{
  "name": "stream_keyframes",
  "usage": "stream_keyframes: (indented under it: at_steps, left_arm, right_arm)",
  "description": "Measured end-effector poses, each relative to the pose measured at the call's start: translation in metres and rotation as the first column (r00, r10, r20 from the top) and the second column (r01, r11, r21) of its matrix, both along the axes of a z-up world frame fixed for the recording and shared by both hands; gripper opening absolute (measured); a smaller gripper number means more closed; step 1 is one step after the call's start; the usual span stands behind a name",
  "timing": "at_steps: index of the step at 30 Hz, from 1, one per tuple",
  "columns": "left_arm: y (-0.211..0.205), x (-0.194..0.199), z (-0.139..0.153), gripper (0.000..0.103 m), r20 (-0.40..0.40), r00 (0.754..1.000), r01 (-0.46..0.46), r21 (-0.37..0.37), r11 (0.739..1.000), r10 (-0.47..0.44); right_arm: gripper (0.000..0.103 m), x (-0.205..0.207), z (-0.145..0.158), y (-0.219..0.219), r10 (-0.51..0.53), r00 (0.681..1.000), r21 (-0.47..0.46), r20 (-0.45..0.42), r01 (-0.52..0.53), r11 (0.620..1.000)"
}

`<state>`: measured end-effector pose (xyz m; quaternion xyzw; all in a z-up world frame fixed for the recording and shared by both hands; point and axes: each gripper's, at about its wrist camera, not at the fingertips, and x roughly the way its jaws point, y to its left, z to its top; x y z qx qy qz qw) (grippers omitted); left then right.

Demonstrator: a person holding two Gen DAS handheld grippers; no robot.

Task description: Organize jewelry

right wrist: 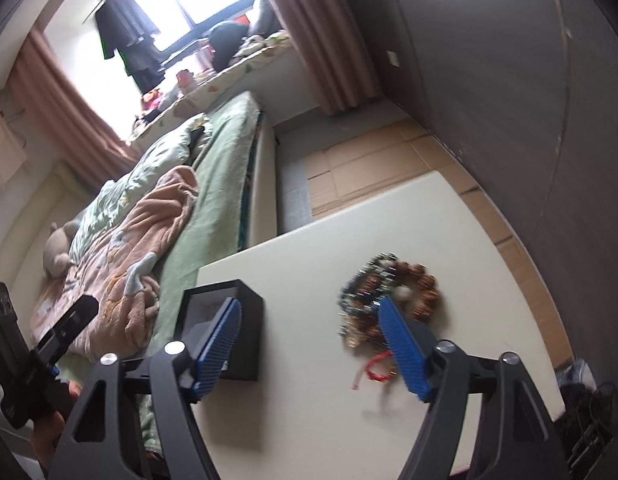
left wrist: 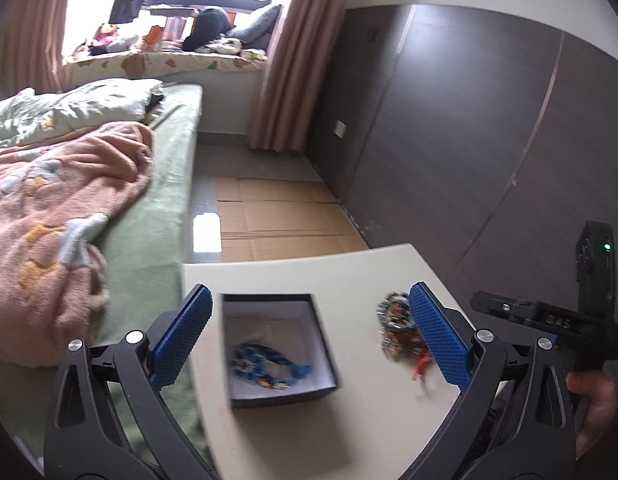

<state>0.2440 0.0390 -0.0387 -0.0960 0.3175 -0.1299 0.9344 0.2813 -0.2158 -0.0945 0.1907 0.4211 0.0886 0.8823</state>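
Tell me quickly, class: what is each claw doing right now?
Left claw: open, holding nothing, above the black box.
Right claw: open, holding nothing, near the bracelet pile.

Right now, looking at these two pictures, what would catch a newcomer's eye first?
The open black square box on the white table, with a blue beaded bracelet lying inside it. To its right on the table sits a loose heap of brown and dark beaded bracelets with a red cord, between both open grippers' blue fingers.
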Motion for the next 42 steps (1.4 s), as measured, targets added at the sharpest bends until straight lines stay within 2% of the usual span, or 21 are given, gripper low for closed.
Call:
stream_keyframes:
  at_steps: [2,6,8,10,15,20,24,28,33,36,37,39,42]
  left_arm:
    - [-0.018,0.002,-0.006,0.093,-0.019,0.999,0.039,-0.011,0.999,-0.039]
    - [-0.051,0.016,-0.018,0.074,-0.088,0.991,0.101,-0.015,0.995,-0.102]
    - [-0.065,0.025,-0.025,0.065,-0.131,0.983,0.127,-0.009,0.992,-0.127]
    - [-0.075,0.034,-0.032,0.055,-0.169,0.976,0.138,-0.014,0.99,-0.139]
    - [-0.099,0.064,-0.05,0.04,-0.265,0.955,0.125,-0.044,0.991,-0.133]
    - [-0.117,0.089,-0.074,0.036,-0.351,0.929,0.109,-0.044,0.993,-0.118]
    - [-0.129,0.108,-0.099,0.029,-0.419,0.902,0.088,-0.057,0.995,-0.104]
    - [-0.134,0.12,-0.12,0.024,-0.462,0.882,0.068,-0.068,0.995,-0.092]
    - [-0.139,0.13,-0.138,0.023,-0.498,0.862,0.054,-0.096,0.994,-0.095]
    - [-0.141,0.132,-0.146,0.023,-0.51,0.856,0.044,-0.098,0.994,-0.088]
    - [-0.139,0.132,-0.149,0.014,-0.515,0.854,0.03,-0.105,0.994,-0.08]
    - [-0.136,0.133,-0.152,0.01,-0.522,0.849,0.019,-0.129,0.991,-0.084]
    - [-0.134,0.128,-0.144,0.01,-0.489,0.868,0.025,-0.126,0.992,-0.083]
  right_arm:
    - [0.057,0.001,-0.006,-0.011,-0.013,1.0,0.019,-0.018,0.013,1.0]
    - [0.051,0.004,-0.019,-0.034,-0.041,0.998,0.023,-0.039,0.042,0.999]
    - [0.044,0.009,-0.029,-0.044,-0.057,0.996,0.035,-0.063,0.059,0.998]
    - [0.041,0.014,-0.039,-0.052,-0.064,0.994,0.042,-0.085,0.068,0.997]
    - [0.037,0.026,-0.066,-0.062,-0.06,0.989,0.072,-0.132,0.07,0.995]
    - [0.036,0.04,-0.085,-0.065,-0.058,0.984,0.076,-0.167,0.072,0.994]
    - [0.033,0.052,-0.101,-0.067,-0.054,0.978,0.093,-0.203,0.075,0.993]
    - [0.031,0.062,-0.111,-0.067,-0.055,0.973,0.093,-0.223,0.077,0.993]
    - [0.03,0.071,-0.119,-0.063,-0.06,0.967,0.074,-0.246,0.08,0.994]
    - [0.03,0.077,-0.123,-0.058,-0.059,0.963,0.066,-0.262,0.079,0.995]
    - [0.03,0.079,-0.124,-0.055,-0.058,0.962,0.056,-0.265,0.076,0.996]
    - [0.03,0.082,-0.127,-0.053,-0.054,0.961,0.042,-0.271,0.068,0.997]
    - [0.025,0.087,-0.13,-0.045,-0.055,0.957,0.002,-0.286,0.058,0.998]
